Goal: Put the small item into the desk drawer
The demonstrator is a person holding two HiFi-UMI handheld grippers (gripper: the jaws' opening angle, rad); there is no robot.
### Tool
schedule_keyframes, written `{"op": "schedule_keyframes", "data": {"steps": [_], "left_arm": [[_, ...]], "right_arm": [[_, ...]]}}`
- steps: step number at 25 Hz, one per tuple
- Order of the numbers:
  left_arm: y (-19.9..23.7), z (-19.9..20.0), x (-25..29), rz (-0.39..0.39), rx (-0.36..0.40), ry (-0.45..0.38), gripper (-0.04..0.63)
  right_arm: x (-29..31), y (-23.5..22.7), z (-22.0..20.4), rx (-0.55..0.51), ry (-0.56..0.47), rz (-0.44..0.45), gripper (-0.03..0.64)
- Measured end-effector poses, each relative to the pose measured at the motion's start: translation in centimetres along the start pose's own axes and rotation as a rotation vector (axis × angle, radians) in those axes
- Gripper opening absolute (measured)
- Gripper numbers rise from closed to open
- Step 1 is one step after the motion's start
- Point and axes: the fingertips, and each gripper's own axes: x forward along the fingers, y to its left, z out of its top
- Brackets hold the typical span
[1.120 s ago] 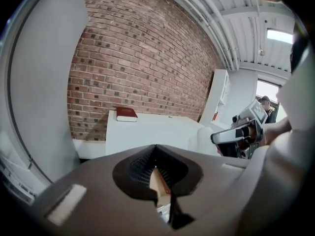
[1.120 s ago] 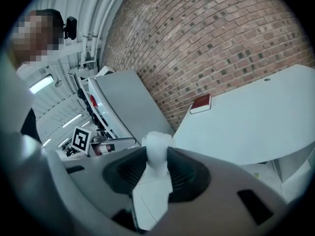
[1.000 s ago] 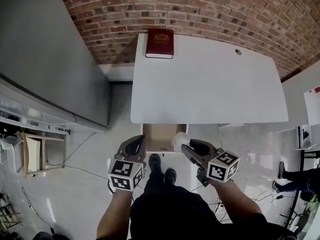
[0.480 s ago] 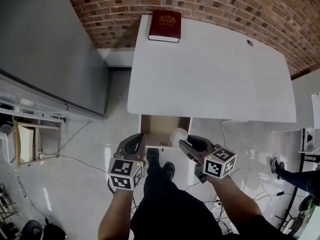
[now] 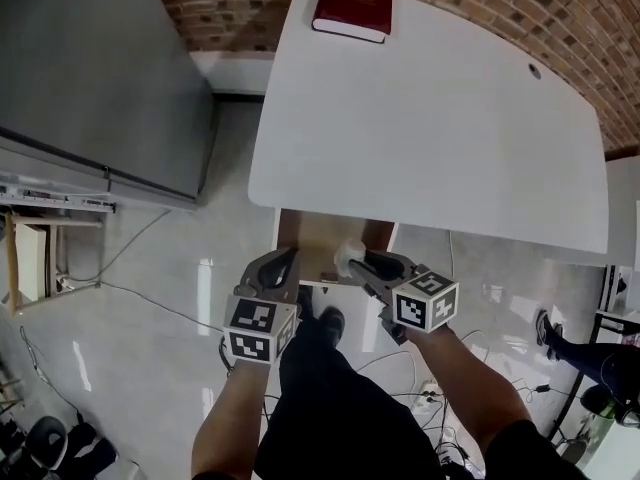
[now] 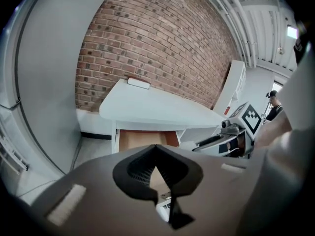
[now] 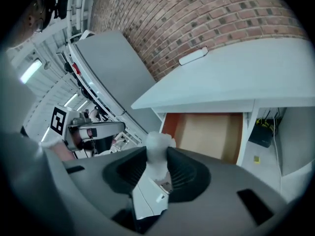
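The book (image 5: 351, 4) lies on the counter's (image 5: 430, 118) far left corner, against the brick wall (image 5: 560, 18). The drawer (image 5: 310, 248) stands open under the counter's near left edge. The small item (image 5: 349, 258), between the right gripper's (image 5: 354, 262) jaws, is over the drawer's near right corner, with the left gripper (image 5: 280, 265) to its left.

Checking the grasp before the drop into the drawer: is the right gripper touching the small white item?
Touching. In the right gripper view, the small white item sits pinched between the jaws of the right gripper, pressed on both sides.
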Motion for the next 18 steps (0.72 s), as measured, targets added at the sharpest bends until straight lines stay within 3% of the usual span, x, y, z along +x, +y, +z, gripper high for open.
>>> {"op": "schedule_keyframes", "data": {"steps": [8, 18], "left_arm": [[1.6, -3.2, 3.5, 0.012, -0.04, 0.049, 0.009], [2.1, -5.5, 5.2, 0.008, -0.072, 0.104, 0.009]], "right_arm": [[5.8, -5.4, -3.5, -0.005, 0.113, -0.052, 0.133], [9.9, -10.9, -3.7, -0.079, 0.202, -0.163, 0.133]]}}
